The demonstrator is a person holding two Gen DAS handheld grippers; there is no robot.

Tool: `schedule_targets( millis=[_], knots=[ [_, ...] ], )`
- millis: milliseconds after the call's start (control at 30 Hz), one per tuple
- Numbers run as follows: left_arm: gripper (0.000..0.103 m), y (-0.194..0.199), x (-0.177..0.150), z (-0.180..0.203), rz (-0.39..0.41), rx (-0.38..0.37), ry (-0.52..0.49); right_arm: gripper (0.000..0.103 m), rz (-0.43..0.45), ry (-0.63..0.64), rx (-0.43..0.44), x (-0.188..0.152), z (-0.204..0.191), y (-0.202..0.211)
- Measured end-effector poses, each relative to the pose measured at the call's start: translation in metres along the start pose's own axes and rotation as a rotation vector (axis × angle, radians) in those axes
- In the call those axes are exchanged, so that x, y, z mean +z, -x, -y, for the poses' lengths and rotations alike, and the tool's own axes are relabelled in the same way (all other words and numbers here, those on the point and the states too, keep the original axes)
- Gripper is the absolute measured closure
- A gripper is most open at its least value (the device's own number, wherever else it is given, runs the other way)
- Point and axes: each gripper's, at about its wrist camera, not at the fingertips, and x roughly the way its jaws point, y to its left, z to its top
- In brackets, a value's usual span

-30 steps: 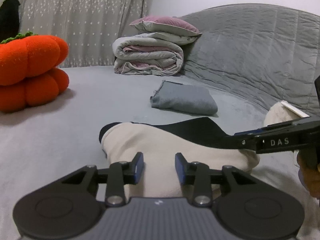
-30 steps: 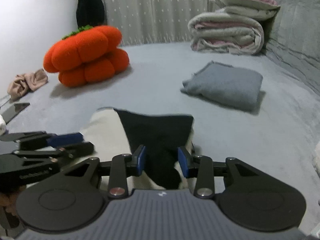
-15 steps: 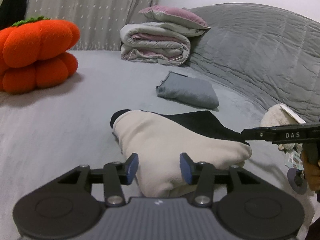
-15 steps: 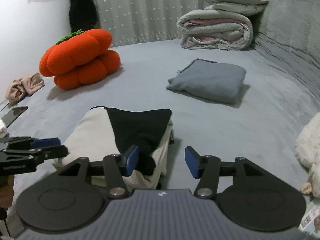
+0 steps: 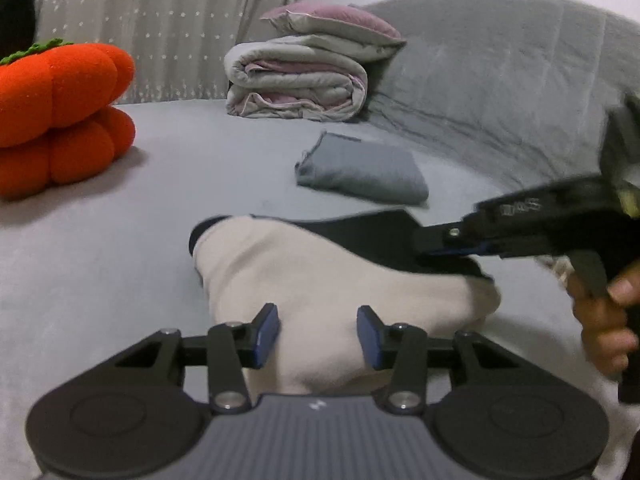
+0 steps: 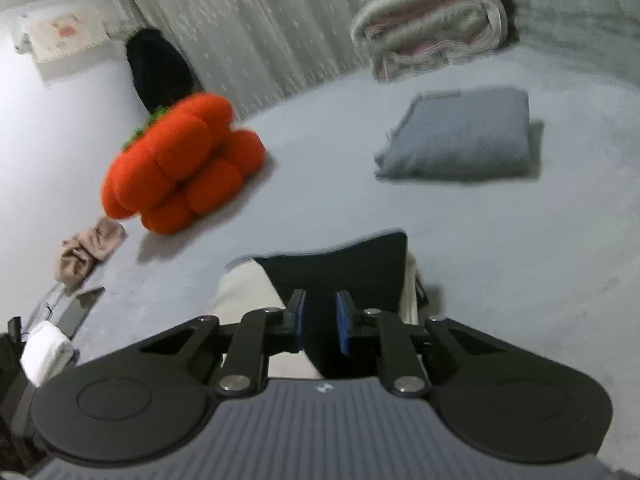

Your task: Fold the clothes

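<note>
Your right claw [image 6: 319,322] is clamped on the black flap [image 6: 348,268] of the cream garment [image 5: 320,280] bundled on the bed [image 5: 100,260]. Your left claw [image 5: 318,336] (fingers apart) straddles the near edge. Tug unevenly and the bundle could unroll.

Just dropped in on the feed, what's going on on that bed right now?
A person is folding a cream and black garment on the grey bed. The right hand-held gripper has closed on the garment's black part, while the left hand-held gripper is open, its fingers on either side of the cream part without pinching it. A grey folded garment already lies further back, near an orange pumpkin cushion.
</note>
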Motion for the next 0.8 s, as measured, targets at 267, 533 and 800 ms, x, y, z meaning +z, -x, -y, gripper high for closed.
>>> schedule_targets(
  millis=[267, 533, 800],
  knots=[
    [0.059, -0.009, -0.007, 0.009, -0.022, 0.009, -0.051, 0.103, 0.053, -0.039, -0.08, 0.009, 0.021, -0.011],
    [0.059, -0.007, -0.004, 0.009, -0.032, 0.007, -0.031, 0.089, 0.089, -0.026, -0.018, 0.01, 0.009, 0.017],
    [0.059, -0.007, -0.001, 0.008, -0.042, -0.002, -0.021, 0.092, -0.037, 0.059, -0.046, -0.006, 0.001, 0.008]
  ],
)
